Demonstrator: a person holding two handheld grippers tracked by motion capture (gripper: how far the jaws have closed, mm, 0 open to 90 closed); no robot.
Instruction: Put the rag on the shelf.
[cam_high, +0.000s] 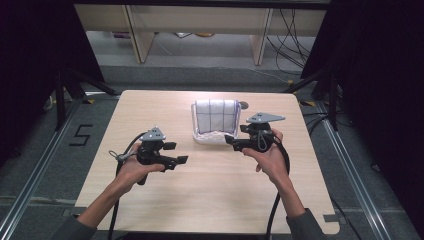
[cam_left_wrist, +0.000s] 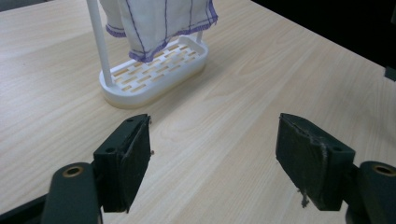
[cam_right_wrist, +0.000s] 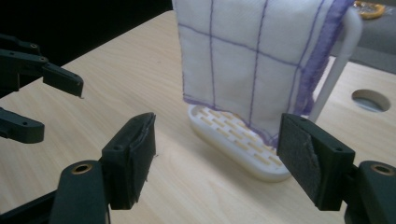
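- Table (cam_high: 210, 200): light wood. I have both grippers low over it, nothing else on top but one rack and its cloth.
- Rack (cam_high: 212, 139): white, slotted oval base with a thin hoop rising from it. It stands toward the far middle of the table, upright.
- Cloth (cam_high: 216, 116): white with purple grid lines and purple hem, draped over the hoop, hanging down both sides. Lower hem ends just above the slotted base, as the right gripper view shows: cloth (cam_right_wrist: 254, 60) over rack (cam_right_wrist: 233, 135).
- Right gripper (cam_high: 235, 141): jaws spread wide, holding nothing. It sits just beside the rack's right end, jaws pointing left at it.
- Left gripper (cam_high: 177, 154): jaws also spread, empty. It stands near the rack but clearly apart, off its near left corner. In its own view the rack (cam_left_wrist: 154, 70) lies ahead and to the left, bare table between.
- Key relation: right gripper is the nearer one. Cloth hangs straight ahead of its jaws and slightly up; hanging face is broadside to me, rack's long axis runs left-right across the table.
- My read: next move is a short reach forward with the right to pinch the hanging hem. Jaw gap looks wide enough.
- Risk: catching the hoop post (cam_right_wrist: 336, 70) along with the cloth.
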